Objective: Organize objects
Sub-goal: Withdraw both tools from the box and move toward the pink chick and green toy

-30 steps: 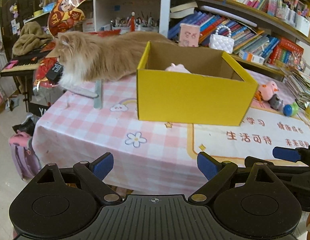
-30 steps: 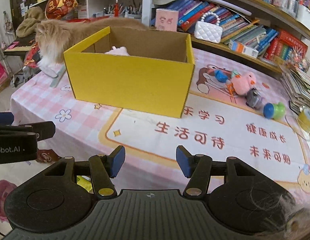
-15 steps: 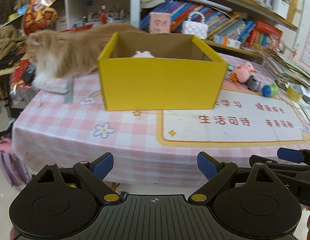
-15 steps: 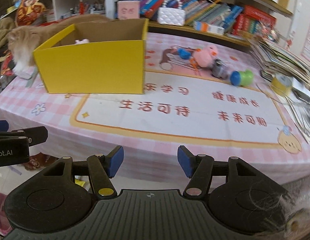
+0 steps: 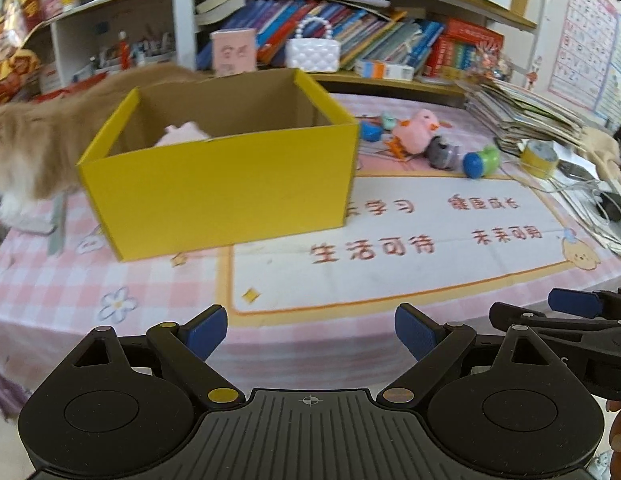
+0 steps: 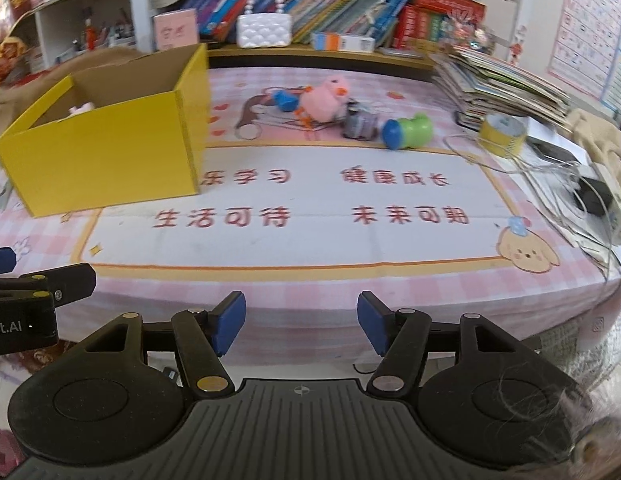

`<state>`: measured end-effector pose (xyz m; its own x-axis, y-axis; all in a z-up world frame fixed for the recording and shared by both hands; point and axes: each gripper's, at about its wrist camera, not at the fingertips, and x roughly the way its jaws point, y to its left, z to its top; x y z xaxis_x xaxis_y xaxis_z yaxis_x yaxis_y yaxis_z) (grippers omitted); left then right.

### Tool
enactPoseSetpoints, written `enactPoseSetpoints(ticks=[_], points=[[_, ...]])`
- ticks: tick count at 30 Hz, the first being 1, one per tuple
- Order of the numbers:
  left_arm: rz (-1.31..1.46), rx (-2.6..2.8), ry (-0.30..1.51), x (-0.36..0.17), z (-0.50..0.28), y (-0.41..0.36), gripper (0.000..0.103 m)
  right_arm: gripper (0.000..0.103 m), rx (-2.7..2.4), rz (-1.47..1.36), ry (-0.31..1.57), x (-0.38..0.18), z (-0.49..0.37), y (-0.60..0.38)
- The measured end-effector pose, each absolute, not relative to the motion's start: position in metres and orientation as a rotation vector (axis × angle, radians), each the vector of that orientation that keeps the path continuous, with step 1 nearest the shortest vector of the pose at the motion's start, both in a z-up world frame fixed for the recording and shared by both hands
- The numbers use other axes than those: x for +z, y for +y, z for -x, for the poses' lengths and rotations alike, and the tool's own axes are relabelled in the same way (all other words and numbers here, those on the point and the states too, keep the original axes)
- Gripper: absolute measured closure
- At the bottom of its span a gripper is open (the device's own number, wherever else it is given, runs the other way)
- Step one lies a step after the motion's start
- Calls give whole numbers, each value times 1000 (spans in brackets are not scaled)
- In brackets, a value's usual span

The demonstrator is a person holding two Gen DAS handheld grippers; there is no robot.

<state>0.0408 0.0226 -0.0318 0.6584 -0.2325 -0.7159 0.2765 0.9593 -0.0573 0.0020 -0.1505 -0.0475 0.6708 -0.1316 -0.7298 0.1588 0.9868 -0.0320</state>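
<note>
My left gripper (image 5: 310, 330) has its fingers wide apart and empty; my right gripper (image 6: 301, 326) is opening, nothing between. Both hang near the table (image 6: 310, 280) edge. Far left stands the yellow box (image 5: 218, 192); the pink duck toy (image 6: 324, 98) lies far right of it.

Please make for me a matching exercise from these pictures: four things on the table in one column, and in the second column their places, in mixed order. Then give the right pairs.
Things:
1. yellow box
2. pink plush duck
3. blue and green toy
4. yellow tape roll

Places:
A. beside the stack of books, at the right of the table
B. at the left of the table, open at the top
C. just right of the small grey toy
D. behind the printed mat, between the box and the grey toy

Pairs: 1-B, 2-D, 3-C, 4-A
</note>
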Motion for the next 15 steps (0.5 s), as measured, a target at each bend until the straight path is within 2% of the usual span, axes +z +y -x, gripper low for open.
enactPoseSetpoints(ticks=[15], points=[[-69,-292,808,-32,-80,-34,10,42,-188,-63,826,-51,-35,-209]])
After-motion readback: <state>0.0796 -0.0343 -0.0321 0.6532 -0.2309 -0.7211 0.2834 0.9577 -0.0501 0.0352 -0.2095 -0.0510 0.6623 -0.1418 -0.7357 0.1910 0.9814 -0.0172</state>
